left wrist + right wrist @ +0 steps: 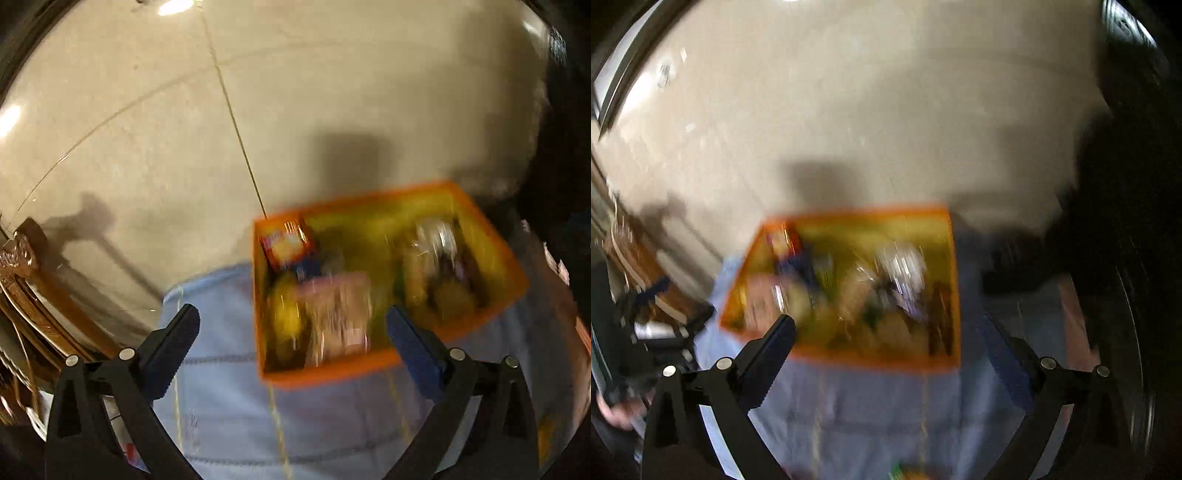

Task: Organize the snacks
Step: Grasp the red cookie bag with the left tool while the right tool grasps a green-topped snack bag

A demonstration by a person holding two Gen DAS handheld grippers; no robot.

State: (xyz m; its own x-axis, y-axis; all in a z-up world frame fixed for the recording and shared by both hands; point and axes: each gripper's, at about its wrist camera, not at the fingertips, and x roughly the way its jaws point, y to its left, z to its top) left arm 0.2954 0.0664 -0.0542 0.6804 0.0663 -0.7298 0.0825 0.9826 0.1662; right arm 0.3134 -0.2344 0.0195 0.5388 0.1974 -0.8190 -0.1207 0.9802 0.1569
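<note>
An orange bin (332,373) with a yellow-green inside sits on a light blue cloth (229,406). It holds several blurred snack packs: a red and blue pack (286,243), a yellow one (286,314), a pink one (338,314) and a clear shiny bag (437,236). My left gripper (293,328) is open and empty, above the bin's near edge. The bin also shows in the right wrist view (875,360), with the shiny bag (903,266). My right gripper (886,332) is open and empty over the bin's near side. Both views are motion-blurred.
A beige tiled floor (295,110) lies beyond the cloth. Wooden furniture (40,288) stands at the left. In the right wrist view the other gripper and a hand (617,406) show at the far left, and dark shapes (1126,258) fill the right.
</note>
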